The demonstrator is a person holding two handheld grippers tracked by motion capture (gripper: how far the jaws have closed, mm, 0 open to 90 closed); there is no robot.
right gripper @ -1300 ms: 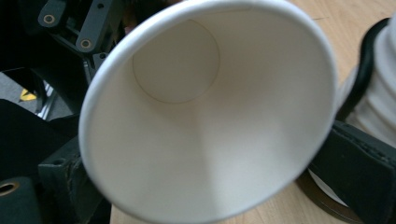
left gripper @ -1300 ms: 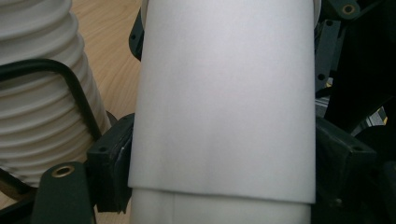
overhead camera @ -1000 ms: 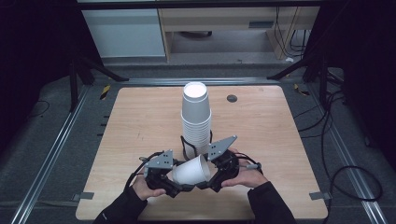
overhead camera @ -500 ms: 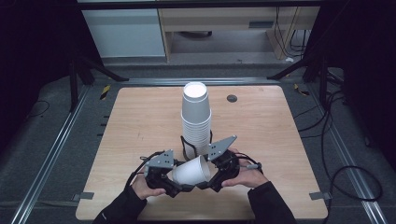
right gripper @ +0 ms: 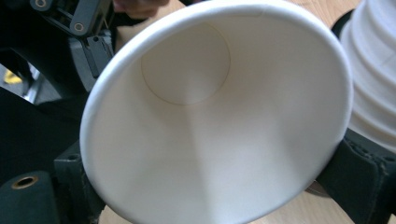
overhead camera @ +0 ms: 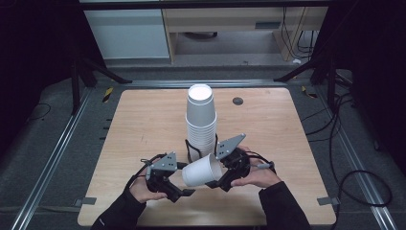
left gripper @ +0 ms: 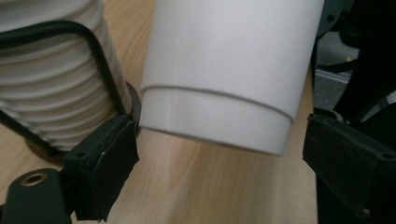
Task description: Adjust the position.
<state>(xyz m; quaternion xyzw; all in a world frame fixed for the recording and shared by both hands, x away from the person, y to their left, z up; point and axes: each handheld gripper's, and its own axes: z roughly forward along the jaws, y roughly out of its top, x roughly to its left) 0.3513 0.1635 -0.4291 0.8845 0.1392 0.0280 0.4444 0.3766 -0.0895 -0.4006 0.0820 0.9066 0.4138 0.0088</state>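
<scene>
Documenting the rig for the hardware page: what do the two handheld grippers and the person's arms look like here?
Both the left gripper and the right gripper are black, each topped by a grey three-cornered plate with small holes. Black cables trail from them. In the gripper views the jaws end in blocky matte black pads, and a brass-coloured eyelet sits in the black frame by one jaw. The person wears dark long sleeves.

White paper cup (overhead camera: 201, 171), white cup stack (overhead camera: 201, 120), light woodgrain table (overhead camera: 143, 120)
</scene>
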